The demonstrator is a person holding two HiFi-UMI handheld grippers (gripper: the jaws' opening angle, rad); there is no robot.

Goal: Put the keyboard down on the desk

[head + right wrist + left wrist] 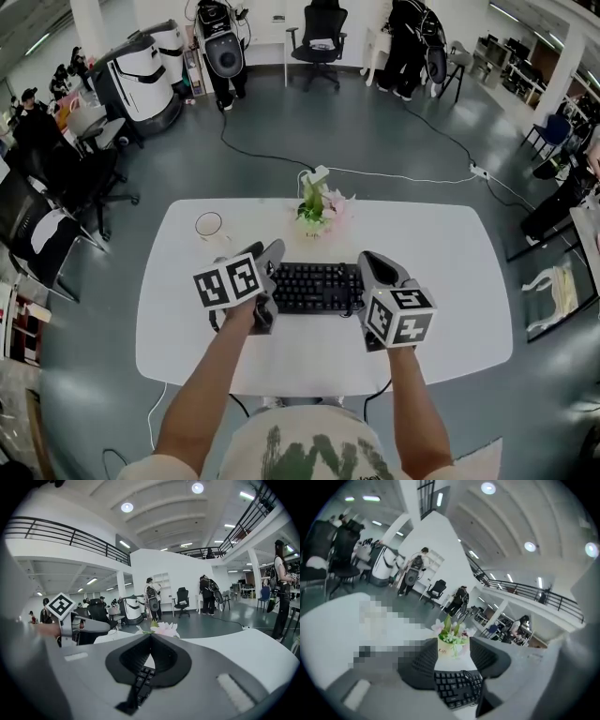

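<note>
A black keyboard (314,286) lies across the middle of the white desk (441,272). My left gripper (272,258) hangs at its left end. In the left gripper view its jaws (453,641) stand apart with nothing pinched, and the keyboard (457,688) shows below them. My right gripper (366,262) is at the keyboard's right end. In the right gripper view its fingertips (150,635) meet, and keys of the keyboard (140,681) show through the gap behind the tips. I cannot tell whether those pads touch it.
A small pot of pink flowers (317,211) stands just behind the keyboard, and a white mug (210,225) sits at the back left. Office chairs (56,187) crowd the desk's left side. People and equipment stand far off across the grey floor.
</note>
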